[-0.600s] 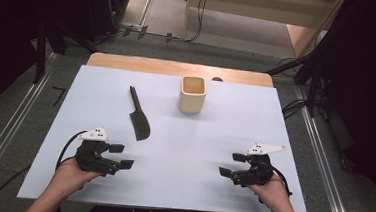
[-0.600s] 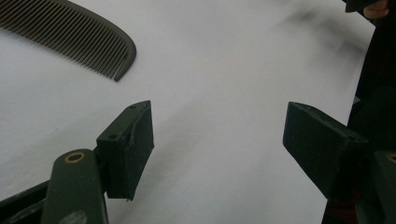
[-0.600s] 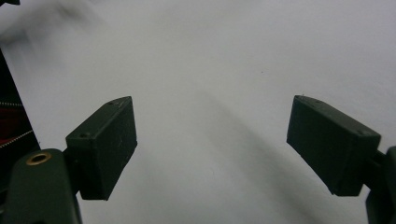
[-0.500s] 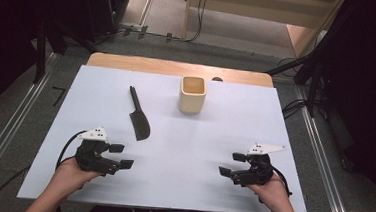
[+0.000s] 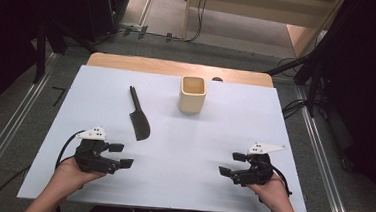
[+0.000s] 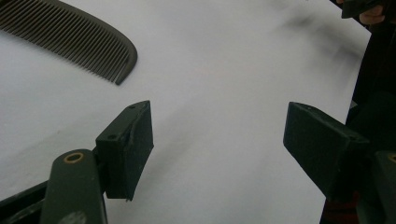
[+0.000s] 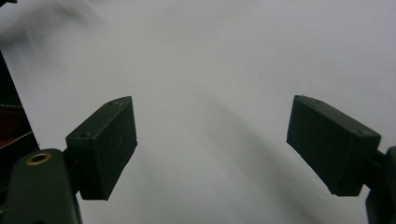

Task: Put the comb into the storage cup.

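Observation:
A dark comb (image 5: 138,114) with a long handle lies flat on the white table (image 5: 224,133), left of centre. Its toothed end (image 6: 79,39) shows at the upper left of the left gripper view. A cream square cup (image 5: 193,94) stands upright behind the middle. My left gripper (image 5: 122,155) rests near the front left, open, with bare table between its jaws (image 6: 218,140). The comb lies a short way beyond it. At the front right my right gripper (image 5: 232,164) is open too, nothing between its jaws (image 7: 212,144). The two grippers point toward each other.
The white sheet covers a wooden tabletop (image 5: 129,63) whose far edge shows at the back. Metal rails (image 5: 323,150) run along both sides of the table. Cables (image 5: 296,106) lie on the floor at the back right.

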Demonstrator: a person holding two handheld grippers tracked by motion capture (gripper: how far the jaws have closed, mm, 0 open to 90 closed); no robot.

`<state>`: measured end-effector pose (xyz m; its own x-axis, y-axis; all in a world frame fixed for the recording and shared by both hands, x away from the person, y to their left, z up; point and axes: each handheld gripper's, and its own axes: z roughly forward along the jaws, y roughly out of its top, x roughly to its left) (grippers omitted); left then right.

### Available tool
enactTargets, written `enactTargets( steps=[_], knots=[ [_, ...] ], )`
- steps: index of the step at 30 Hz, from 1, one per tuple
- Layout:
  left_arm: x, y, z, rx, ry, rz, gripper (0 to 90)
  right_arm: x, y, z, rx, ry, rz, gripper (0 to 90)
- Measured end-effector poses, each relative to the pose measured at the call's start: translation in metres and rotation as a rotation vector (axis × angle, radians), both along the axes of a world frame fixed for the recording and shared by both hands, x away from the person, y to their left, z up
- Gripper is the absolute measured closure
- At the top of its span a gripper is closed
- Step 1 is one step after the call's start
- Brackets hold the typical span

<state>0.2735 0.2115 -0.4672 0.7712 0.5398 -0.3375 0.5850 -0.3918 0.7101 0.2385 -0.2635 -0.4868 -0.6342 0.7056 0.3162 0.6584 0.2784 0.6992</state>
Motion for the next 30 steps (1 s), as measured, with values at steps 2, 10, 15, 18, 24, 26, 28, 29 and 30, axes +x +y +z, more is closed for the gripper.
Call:
enactTargets(
  steps=[2,10,15,18,24,26,28,29,30],
  knots=[
    [0.0000,0.0003,-0.0001,0.002,0.004,-0.002,25.4,0.0002,0.0002,-0.0001,0.000,0.000,-0.001,14.3],
    [0.0024,-0.0011,-0.0002,0.003,0.022,0.014,25.4,0.0007,-0.0007,-0.0007,-0.003,0.000,-0.002,14.3],
    [0.0034,-0.0003,0.0006,0.006,0.032,0.012,25.6,0.0007,-0.0005,-0.0007,-0.001,0.003,0.000,14.3],
    [0.0036,-0.0002,0.0008,0.007,0.041,0.012,25.7,0.0008,0.0000,-0.0011,-0.006,0.007,0.005,14.3],
    [0.0042,-0.0003,0.0009,0.008,0.055,0.014,25.7,0.0006,-0.0008,-0.0013,-0.017,0.000,-0.003,14.3],
    [0.0043,-0.0002,0.0010,0.009,0.057,0.012,25.7,0.0006,-0.0008,-0.0012,-0.016,0.000,-0.006,14.3],
    [0.0042,-0.0002,0.0011,0.010,0.056,0.014,25.7,0.0007,-0.0009,-0.0014,-0.020,0.001,-0.004,14.3],
    [0.0043,-0.0001,0.0011,0.010,0.057,0.014,25.7,0.0004,-0.0006,-0.0011,-0.018,0.005,-0.005,14.3],
    [0.0043,-0.0001,0.0012,0.011,0.056,0.015,25.7,0.0003,-0.0003,-0.0011,-0.016,0.004,-0.003,14.3]
  ],
)
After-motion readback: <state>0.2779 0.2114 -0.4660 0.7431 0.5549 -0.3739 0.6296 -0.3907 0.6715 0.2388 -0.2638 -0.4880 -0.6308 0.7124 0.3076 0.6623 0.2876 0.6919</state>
